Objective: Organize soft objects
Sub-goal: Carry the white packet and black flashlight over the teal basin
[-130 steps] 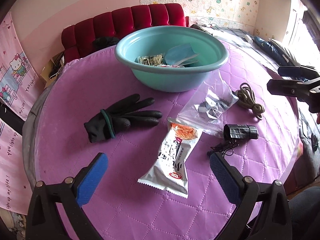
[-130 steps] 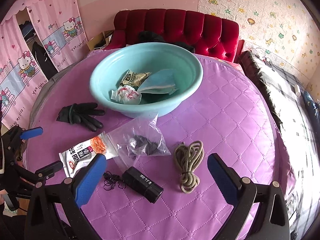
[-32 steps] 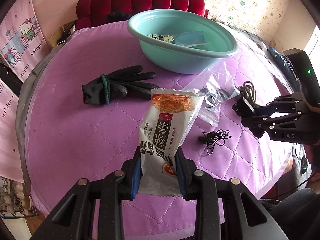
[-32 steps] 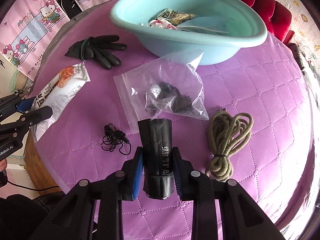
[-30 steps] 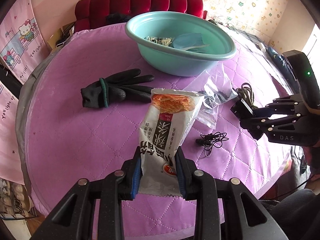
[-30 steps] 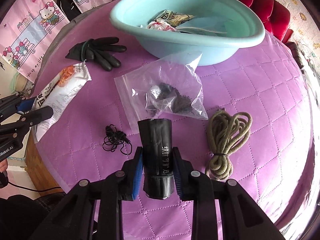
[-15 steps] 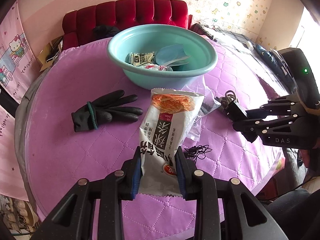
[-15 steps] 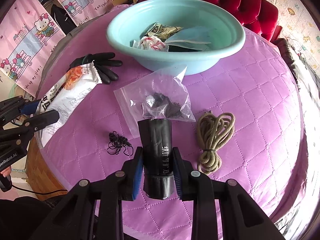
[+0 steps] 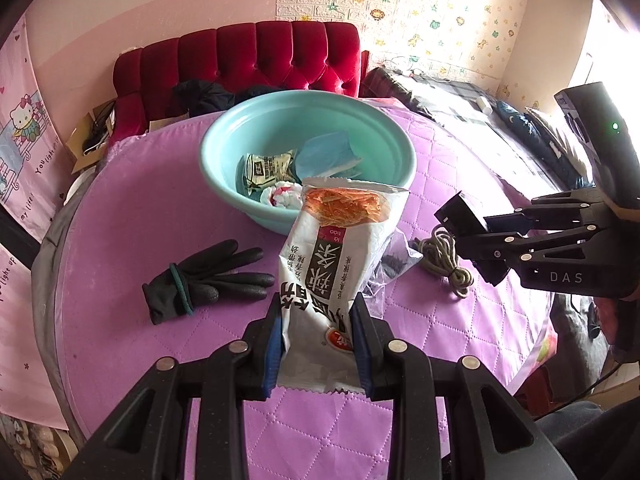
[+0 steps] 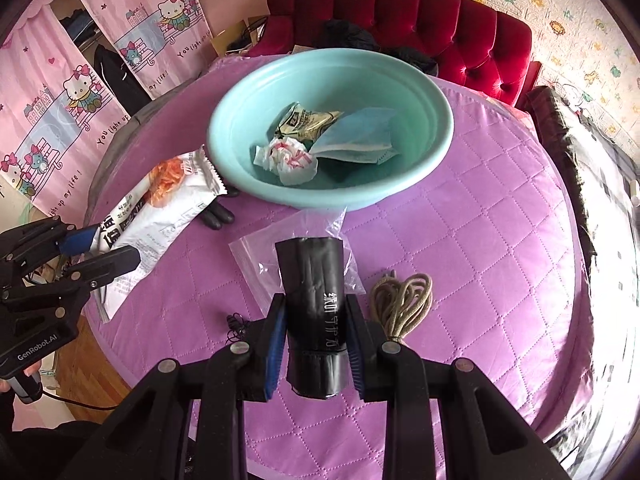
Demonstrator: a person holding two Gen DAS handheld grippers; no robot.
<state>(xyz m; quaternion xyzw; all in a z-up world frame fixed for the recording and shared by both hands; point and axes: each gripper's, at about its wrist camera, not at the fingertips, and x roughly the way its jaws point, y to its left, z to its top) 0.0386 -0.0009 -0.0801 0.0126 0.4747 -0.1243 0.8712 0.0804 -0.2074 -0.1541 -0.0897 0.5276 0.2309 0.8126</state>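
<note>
My left gripper (image 9: 318,316) is shut on a white snack packet (image 9: 340,252) and holds it in the air, short of the teal basin (image 9: 308,120). My right gripper (image 10: 315,320) is shut on a black roll of bags (image 10: 314,300), lifted above the purple table. The basin (image 10: 432,152) holds a crumpled tissue (image 10: 288,158), a blue mask (image 10: 356,136) and a small packet (image 10: 308,120). In the right wrist view the snack packet (image 10: 160,216) shows at the left in the other gripper (image 10: 94,250).
A black glove (image 9: 200,280) lies left of centre on the round purple table (image 9: 140,208). A clear zip bag (image 10: 256,256), a coiled rope (image 10: 404,300) and a thin black cord (image 10: 236,326) lie below my right gripper. A red sofa (image 9: 240,52) stands behind.
Both grippers closed on their objects, then rose with them. Over the last second the table has dropped away and the basin has come nearer the middle of both views.
</note>
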